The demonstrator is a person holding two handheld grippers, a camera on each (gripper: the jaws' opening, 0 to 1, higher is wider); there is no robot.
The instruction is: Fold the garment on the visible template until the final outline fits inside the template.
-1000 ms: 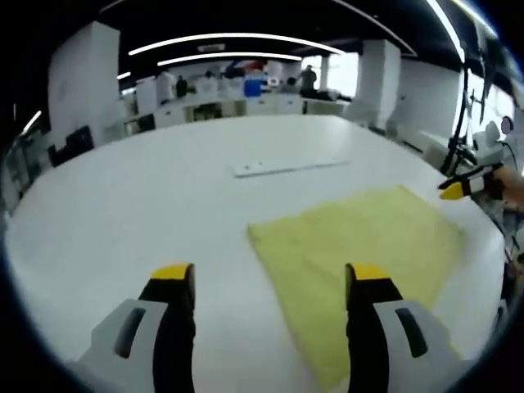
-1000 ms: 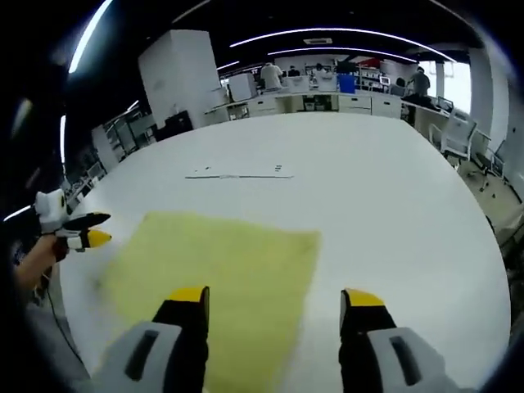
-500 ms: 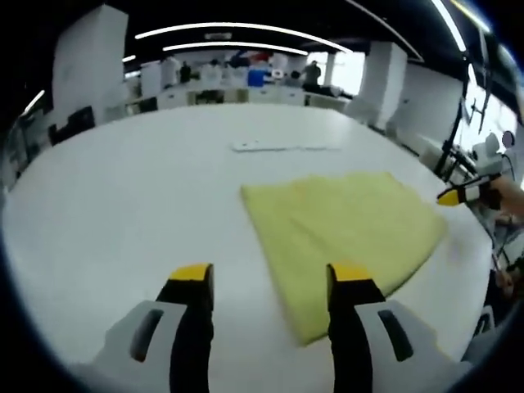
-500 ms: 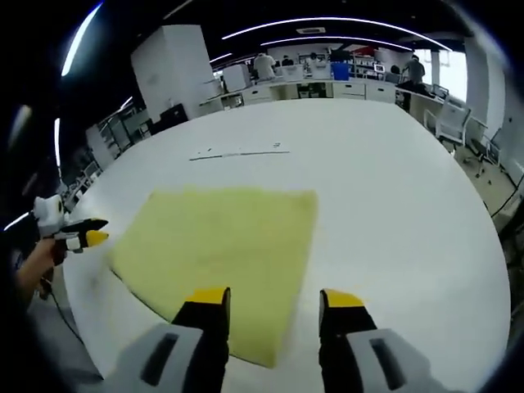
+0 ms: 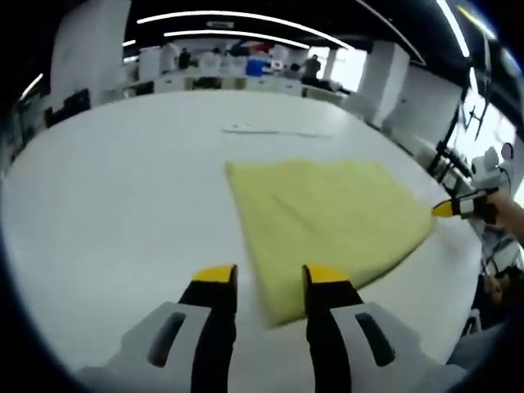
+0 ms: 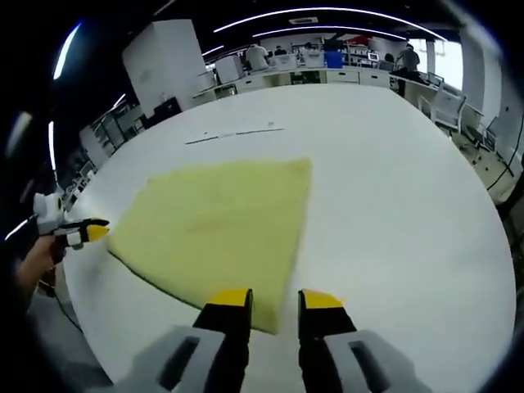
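Two yellow-tipped black grippers framed one flat pale yellow cloth garment [image 5: 323,214] that lay spread on the broad white tabletop [image 5: 115,188]. In the left gripper view, the left gripper [image 5: 266,278] hovered low at the garment's near corner, its jaws drawn to a narrow gap with nothing visibly between them; whether the tips touched the fabric could not be told. Farther right in that view, the right gripper's yellow tip [image 5: 449,209] sat just beside the cloth's opposite corner. Beyond the garment, well apart from it, lay a thin white strip [image 5: 266,129] on the table; whether that was the template could not be told.

In the right gripper view, the left gripper [image 6: 82,232] appeared at the far left, just beside the garment's [image 6: 221,217] left corner, held in a person's hand [image 6: 37,260]. The right gripper [image 6: 273,301] stood over the near corner, jaws likewise narrow and holding nothing that could be seen.

The garment looked light, soft and limp, likely to sag and crease when lifted, and probably to drag rather than slide cleanly on the smooth tabletop [image 6: 409,188]. Pinching each of the two corners right at the edge, through all the layers, seemed the soundest hold.
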